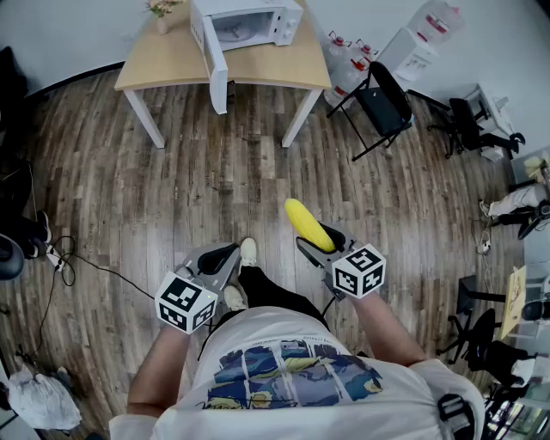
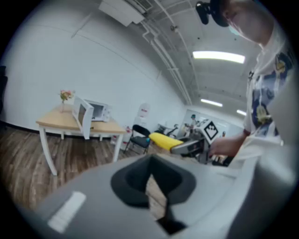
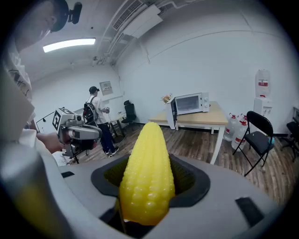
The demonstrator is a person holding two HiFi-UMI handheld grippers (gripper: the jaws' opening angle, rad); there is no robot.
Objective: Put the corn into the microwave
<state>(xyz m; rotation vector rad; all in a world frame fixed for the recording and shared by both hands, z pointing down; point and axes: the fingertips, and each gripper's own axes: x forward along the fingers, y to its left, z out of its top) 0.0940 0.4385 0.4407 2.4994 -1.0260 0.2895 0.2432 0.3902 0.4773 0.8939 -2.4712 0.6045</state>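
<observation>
A yellow corn cob (image 1: 308, 225) sticks forward out of my right gripper (image 1: 320, 242), which is shut on it; in the right gripper view the corn (image 3: 147, 172) fills the space between the jaws. My left gripper (image 1: 225, 258) is held beside it at waist height with its jaws together and nothing in them. The white microwave (image 1: 249, 21) stands far ahead on a wooden table (image 1: 172, 60) with its door (image 1: 212, 60) swung open. The microwave (image 3: 189, 103) also shows in the right gripper view, and the microwave (image 2: 96, 111) in the left gripper view.
A black folding chair (image 1: 387, 99) and water bottles (image 1: 344, 56) stand right of the table. A flower vase (image 1: 161, 12) sits on its far left corner. A cable (image 1: 82, 265) lies on the wood floor at left. Office chairs (image 1: 464, 125) crowd the right side.
</observation>
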